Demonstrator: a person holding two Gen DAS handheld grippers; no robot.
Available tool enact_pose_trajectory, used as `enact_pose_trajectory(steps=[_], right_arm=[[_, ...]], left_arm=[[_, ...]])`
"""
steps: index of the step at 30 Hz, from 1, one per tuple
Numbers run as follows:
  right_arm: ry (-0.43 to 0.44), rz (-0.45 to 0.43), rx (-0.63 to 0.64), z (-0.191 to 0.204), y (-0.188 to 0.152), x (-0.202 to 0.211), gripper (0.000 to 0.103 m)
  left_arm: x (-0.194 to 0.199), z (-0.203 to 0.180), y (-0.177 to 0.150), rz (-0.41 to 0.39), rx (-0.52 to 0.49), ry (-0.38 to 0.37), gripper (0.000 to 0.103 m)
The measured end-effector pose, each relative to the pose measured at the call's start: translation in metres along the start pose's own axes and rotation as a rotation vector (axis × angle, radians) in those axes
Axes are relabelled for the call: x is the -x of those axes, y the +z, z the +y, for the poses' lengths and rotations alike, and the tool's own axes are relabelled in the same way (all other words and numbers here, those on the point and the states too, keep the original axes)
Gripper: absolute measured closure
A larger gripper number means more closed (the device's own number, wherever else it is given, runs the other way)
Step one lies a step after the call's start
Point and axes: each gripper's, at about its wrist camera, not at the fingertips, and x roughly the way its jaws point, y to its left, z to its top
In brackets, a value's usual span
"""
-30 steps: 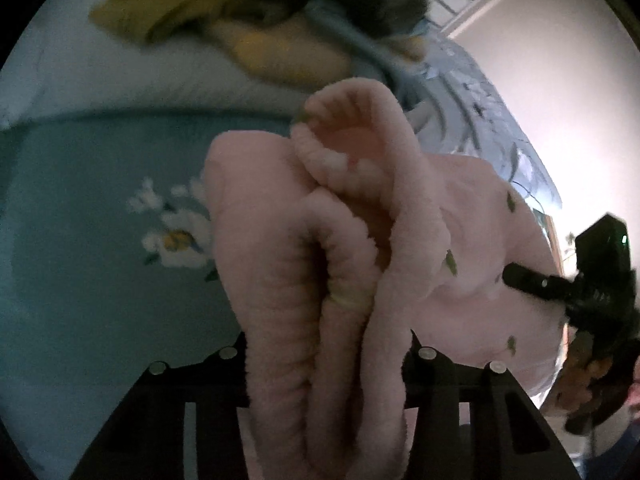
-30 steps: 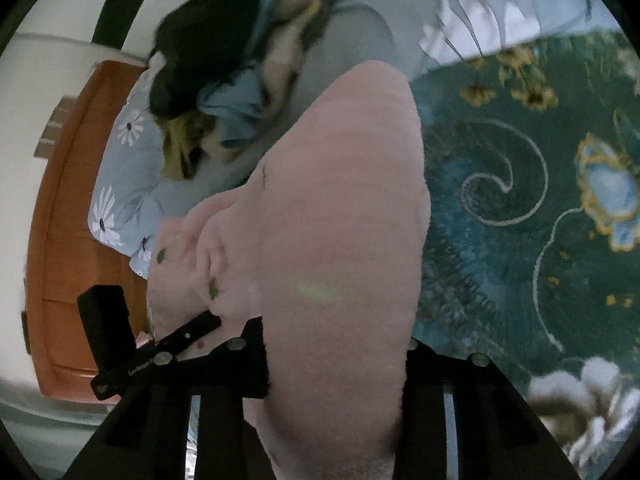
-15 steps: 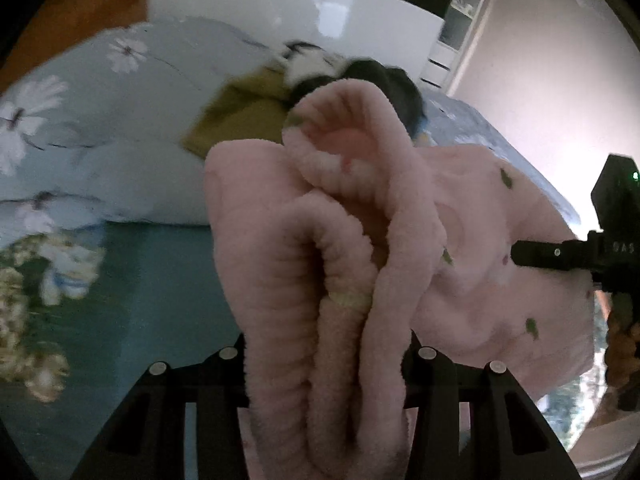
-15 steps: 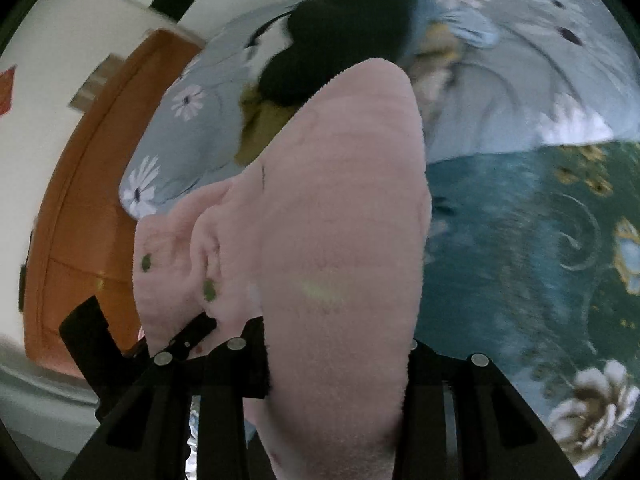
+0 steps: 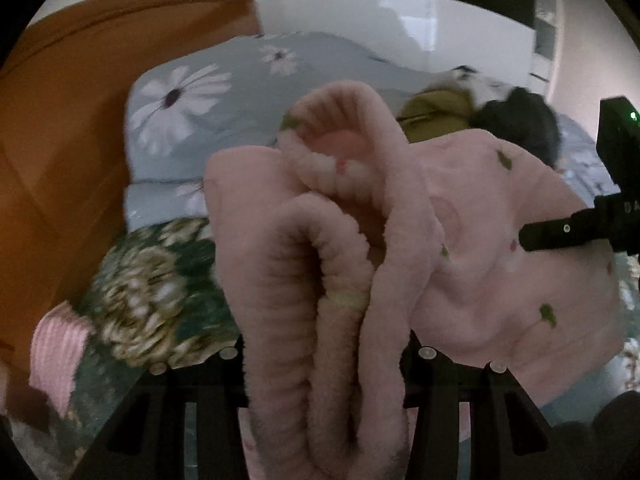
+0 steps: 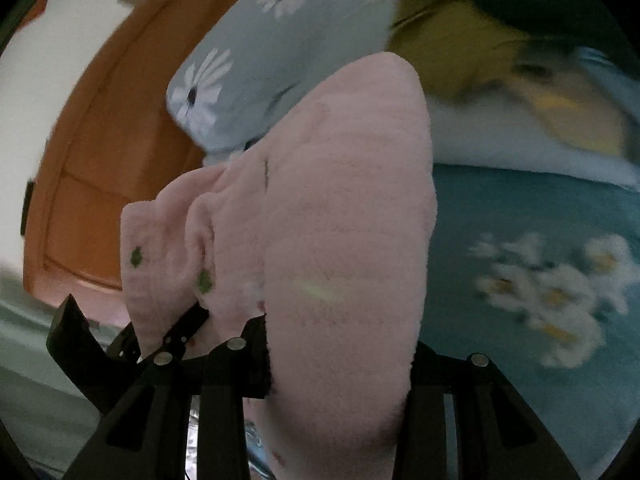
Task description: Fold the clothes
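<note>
A fluffy pink garment point(image 5: 500, 240) with small green leaf prints hangs in the air between my two grippers above the bed. My left gripper point(image 5: 326, 356) is shut on a bunched, ribbed edge of it; the fabric hides the fingertips. My right gripper point(image 6: 340, 360) is shut on another thick fold of the pink garment point(image 6: 344, 200), which fills the view's middle. The right gripper shows as a black body in the left wrist view point(image 5: 580, 228), and the left gripper shows at the lower left of the right wrist view point(image 6: 132, 344).
A teal floral bedspread point(image 6: 520, 272) lies below. A pale blue daisy-print pillow point(image 5: 208, 120) lies against an orange wooden headboard point(image 5: 72, 128). A heap of olive, black and blue clothes point(image 6: 500, 32) lies on the bed behind. A pink ribbed cloth point(image 5: 56, 344) lies at the left.
Both grippers have swung with the pink garment toward the headboard end of the bed; pillow and headboard have come into view. The grips on the garment are unchanged.
</note>
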Motion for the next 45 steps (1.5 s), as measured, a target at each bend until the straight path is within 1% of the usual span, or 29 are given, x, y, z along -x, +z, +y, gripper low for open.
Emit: enact_pose_trajectory(steps=[2,5,8,12,14,16,18,21,23,27,29,30,31,33,35,38,40,42,45], right_arm=[[0.008,0.041,0.029,0.018,0.007,-0.030,0.066],[0.007,0.093,0.068,0.041,0.013,-0.071,0.066],[0.021,0.139,0.092,0.063,0.015,-0.112,0.066],[0.052,0.177,0.109,0.094,0.015,-0.162,0.066],[0.063,0.184,0.104,0.109,0.017,-0.186,0.066],[0.075,0.185,0.088,0.120,0.022,-0.208,0.066],[0.095,0.175,0.068,0.126,0.025,-0.220,0.066],[0.122,0.146,0.036,0.131,0.025,-0.232,0.066],[0.128,0.145,0.000,0.129,0.024,-0.243,0.066],[0.118,0.155,-0.068,0.115,0.018,-0.263,0.065],[0.106,0.168,-0.100,0.105,0.014,-0.273,0.065],[0.102,0.174,-0.114,0.100,0.012,-0.276,0.064],[0.102,0.178,-0.125,0.095,0.010,-0.276,0.063],[0.108,0.179,-0.139,0.086,0.008,-0.274,0.061],[0.106,0.178,-0.134,0.083,0.007,-0.273,0.060],[0.099,0.182,-0.091,0.084,0.009,-0.269,0.059],[0.072,0.184,-0.045,0.081,0.005,-0.260,0.054],[0.043,0.191,-0.011,0.076,0.000,-0.251,0.053],[-0.002,0.198,0.036,0.073,-0.003,-0.239,0.052]], left_arm=[[-0.015,0.025,-0.005,0.029,0.024,-0.006,0.055],[-0.034,0.076,-0.014,0.087,0.079,-0.067,0.055],[-0.060,0.131,-0.018,0.150,0.114,-0.120,0.055],[-0.087,0.189,-0.013,0.228,0.117,-0.137,0.055],[-0.096,0.212,-0.008,0.246,0.121,-0.145,0.055],[-0.103,0.233,-0.002,0.246,0.130,-0.156,0.055],[-0.109,0.250,0.008,0.244,0.132,-0.163,0.055],[-0.121,0.262,0.022,0.250,0.090,-0.162,0.055],[-0.132,0.267,0.029,0.264,0.066,-0.168,0.055],[-0.166,0.275,0.026,0.329,0.090,-0.193,0.053],[-0.183,0.277,0.017,0.366,0.108,-0.195,0.049],[-0.188,0.279,0.014,0.372,0.126,-0.200,0.044],[-0.189,0.283,0.011,0.369,0.149,-0.209,0.041],[-0.188,0.290,0.005,0.359,0.195,-0.232,0.038],[-0.184,0.296,0.001,0.362,0.220,-0.242,0.035],[-0.170,0.305,-0.006,0.351,0.233,-0.212,0.029],[-0.158,0.314,-0.014,0.336,0.250,-0.194,0.023],[-0.146,0.324,-0.021,0.331,0.282,-0.169,0.021],[-0.129,0.322,-0.018,0.297,0.290,-0.155,0.021]])
